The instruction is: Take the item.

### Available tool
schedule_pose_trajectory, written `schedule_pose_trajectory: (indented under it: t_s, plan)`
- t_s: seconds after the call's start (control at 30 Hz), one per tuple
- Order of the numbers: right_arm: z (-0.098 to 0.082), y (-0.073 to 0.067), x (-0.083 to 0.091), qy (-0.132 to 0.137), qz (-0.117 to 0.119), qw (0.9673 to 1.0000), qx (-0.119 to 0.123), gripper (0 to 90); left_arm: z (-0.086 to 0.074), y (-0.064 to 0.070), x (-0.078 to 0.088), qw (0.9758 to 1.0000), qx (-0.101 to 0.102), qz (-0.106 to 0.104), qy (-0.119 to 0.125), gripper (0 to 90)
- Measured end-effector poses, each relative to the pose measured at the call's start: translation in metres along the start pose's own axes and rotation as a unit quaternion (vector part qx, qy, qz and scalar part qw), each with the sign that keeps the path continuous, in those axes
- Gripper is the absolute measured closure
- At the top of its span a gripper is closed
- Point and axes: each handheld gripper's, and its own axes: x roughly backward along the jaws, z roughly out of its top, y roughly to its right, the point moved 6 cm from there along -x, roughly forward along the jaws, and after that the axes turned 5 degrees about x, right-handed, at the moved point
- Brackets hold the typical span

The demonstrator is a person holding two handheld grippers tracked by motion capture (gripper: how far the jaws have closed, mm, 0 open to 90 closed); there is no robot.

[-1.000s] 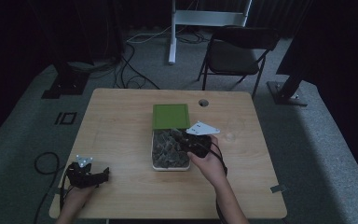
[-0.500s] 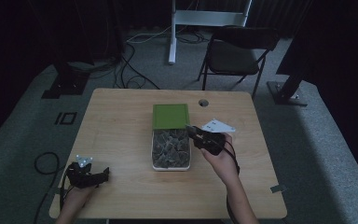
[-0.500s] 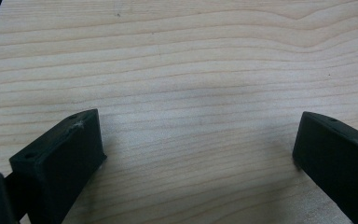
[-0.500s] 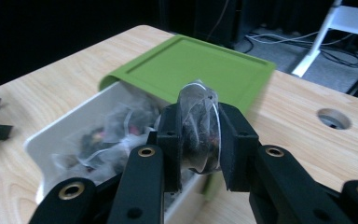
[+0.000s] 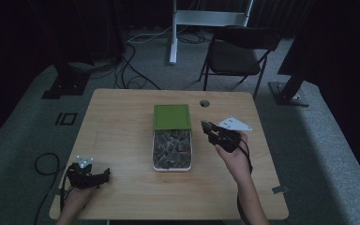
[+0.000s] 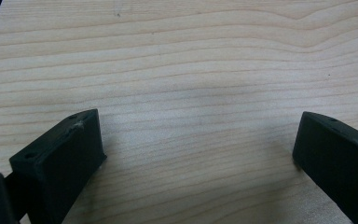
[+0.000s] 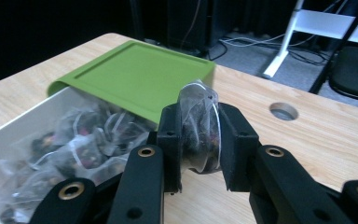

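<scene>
My right gripper point(image 7: 200, 135) is clamped on one tea bag point(image 7: 199, 127), a clear mesh pouch with dark leaves inside. In the right gripper view the bag stands upright between the two black pads, its long axis pointing up and away from me, and its top reaches above the pads. In the high view this gripper point(image 5: 209, 129) hangs just beside the right edge of the white box point(image 5: 191, 159), clear of the rim, with its jaws pointing toward about ten o'clock.

From the gripper, the box lies at about eight o'clock, very near. It is full of many similar tea bags point(image 5: 171, 146). Its long axis runs from twelve to six o'clock on the table point(image 5: 122, 117). The green lid point(image 5: 171, 116) is slid toward twelve o'clock, so it covers only the far end of the box and the near part is open.

My left gripper point(image 5: 104, 175) rests at about seven o'clock on the table, well apart from the box, and its jaws stand wide apart with only bare wood between them. So the right hand is much nearer to the work.

I judge that the bag is just lifted out and must go to a free place. The bare wood at three o'clock from the box seems the easiest, because the gripper is already on that side.
</scene>
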Motion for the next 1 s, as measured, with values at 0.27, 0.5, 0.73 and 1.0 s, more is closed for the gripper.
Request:
schedule_pose_trajectory:
  t_s: [0.27, 0.5, 0.73, 1.0]
  plan:
    - [-0.004, 0.021, 0.009, 0.005, -0.015, 0.9997, -0.021, 72.4, 0.0, 0.0, 0.0, 1.0, 0.0, 0.0, 0.0, 2.2]
    - [-0.005, 0.036, 0.015, 0.009, -0.034, 0.9989, -0.03, 72.4, 0.0, 0.0, 0.0, 1.0, -0.001, 0.0, 0.0, 2.2]
    - [-0.009, 0.053, 0.02, 0.007, -0.054, 0.9977, -0.04, 72.4, 0.0, 0.0, 0.0, 1.0, 0.0, 0.0, 0.0, 2.2]
    - [-0.015, 0.076, 0.026, 0.004, -0.083, 0.9953, -0.05, 72.4, 0.0, 0.0, 0.0, 1.0, 0.0, 0.0, 0.0, 2.2]
